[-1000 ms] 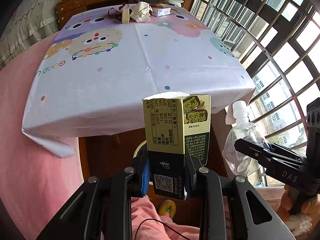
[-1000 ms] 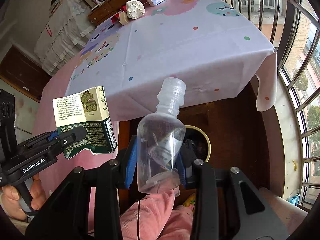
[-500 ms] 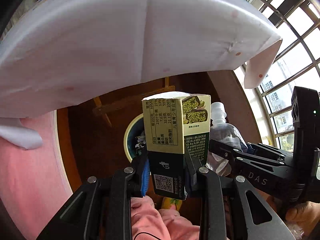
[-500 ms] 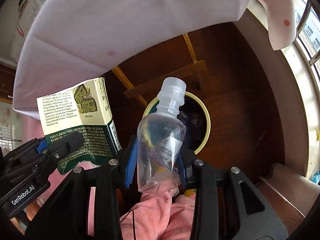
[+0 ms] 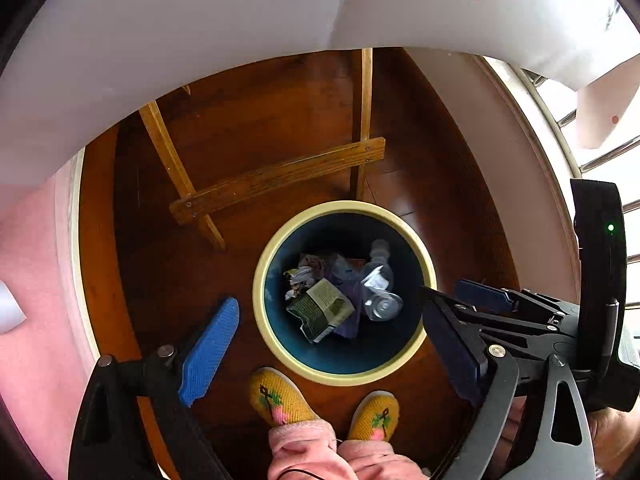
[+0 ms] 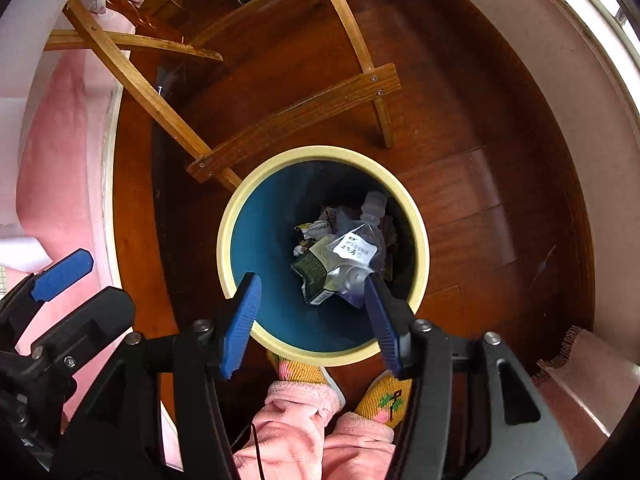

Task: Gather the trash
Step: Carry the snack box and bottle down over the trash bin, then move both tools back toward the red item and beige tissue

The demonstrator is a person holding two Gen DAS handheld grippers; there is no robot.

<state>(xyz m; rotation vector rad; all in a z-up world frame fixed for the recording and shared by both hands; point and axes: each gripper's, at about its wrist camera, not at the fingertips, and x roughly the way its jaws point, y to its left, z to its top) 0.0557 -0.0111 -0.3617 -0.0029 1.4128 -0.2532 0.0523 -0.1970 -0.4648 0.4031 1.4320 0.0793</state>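
A round bin [image 5: 259, 296] with a cream rim and blue inside stands on the wooden floor under the table. Inside it lie a green and cream carton [image 5: 320, 308] and a clear plastic bottle [image 5: 378, 288] on top of crumpled wrappers. My left gripper [image 5: 332, 344] hangs open over the bin's near side, holding nothing. In the right wrist view the same bin [image 6: 224, 240] holds the carton [image 6: 316, 268] and the bottle [image 6: 356, 248]. My right gripper [image 6: 312, 320] is open above them, with nothing between its blue pads [image 6: 240, 320].
Wooden table legs and a crossbar [image 5: 276, 180] stand just behind the bin. The white tablecloth [image 5: 200, 40] hangs overhead. A person's feet in yellow slippers [image 5: 276, 396] sit right at the bin's near rim. A pink surface [image 6: 52, 160] lies to the left, a window wall to the right.
Both grippers tipped down over the bin and opened. The carton left my left gripper and the bottle left my right gripper; both now lie in the bin.
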